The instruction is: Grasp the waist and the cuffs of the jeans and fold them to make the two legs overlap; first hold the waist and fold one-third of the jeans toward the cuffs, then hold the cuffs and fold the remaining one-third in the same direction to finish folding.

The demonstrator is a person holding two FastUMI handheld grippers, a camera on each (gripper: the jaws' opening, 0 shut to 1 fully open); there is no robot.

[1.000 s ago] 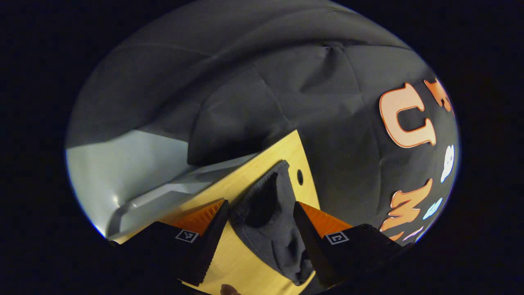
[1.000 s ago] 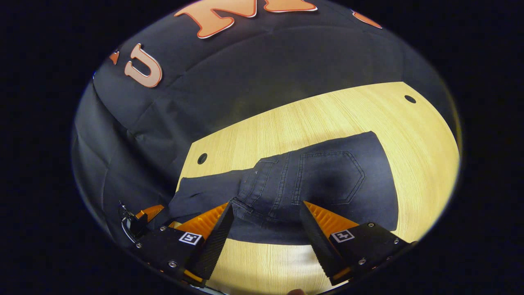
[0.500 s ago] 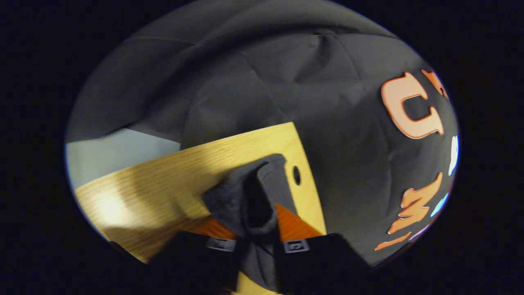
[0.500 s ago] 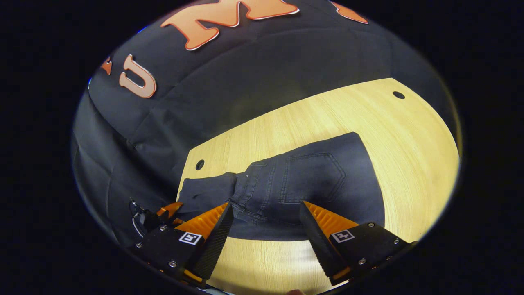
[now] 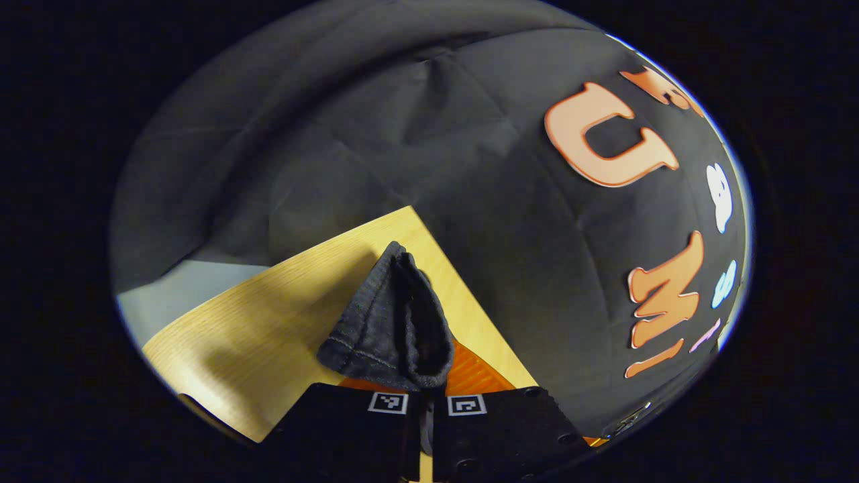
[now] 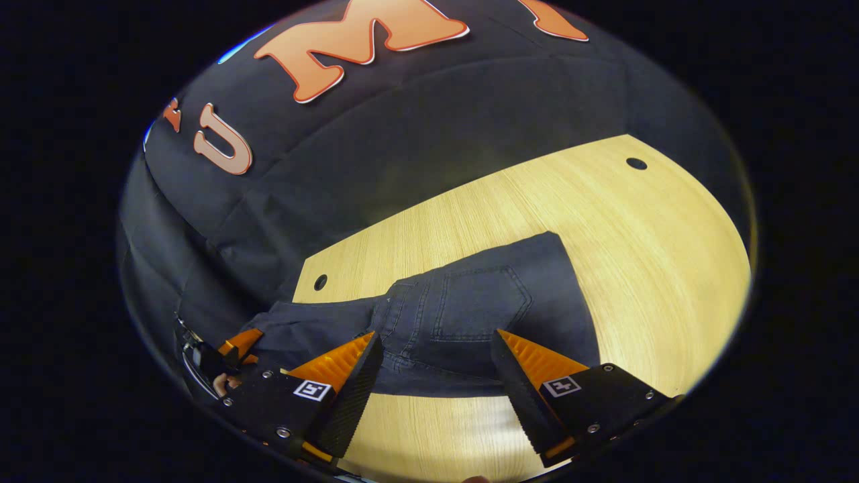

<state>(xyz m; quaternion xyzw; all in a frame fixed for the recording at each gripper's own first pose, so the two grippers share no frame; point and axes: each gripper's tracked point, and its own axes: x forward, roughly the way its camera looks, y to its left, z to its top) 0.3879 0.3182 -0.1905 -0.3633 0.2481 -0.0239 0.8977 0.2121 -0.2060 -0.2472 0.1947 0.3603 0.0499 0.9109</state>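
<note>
Denim bunched at the cuffs (image 5: pixel 392 315) is pinched in the left gripper (image 5: pixel 426 396), whose fingers are pressed together on the cloth at about 6 o'clock in the left gripper view, with the hem standing up in a loose cone over the corner of the table (image 5: pixel 268 322). In the right gripper view, the jeans (image 6: pixel 470 315) lie flat on the table, back pocket up, the seat and waist end spread between 9 and 3 o'clock just beyond the right gripper (image 6: pixel 433 359), which is spread wide, hovering and holding nothing.

To my eye, the step in hand is the opening grasp for overlapping the legs. It would go best if the right gripper came down squarely on the waistband edge at 6 o'clock, catching both layers before closing. Both ends should lift together, keeping the fabric taut so the legs match edge to edge.
</note>
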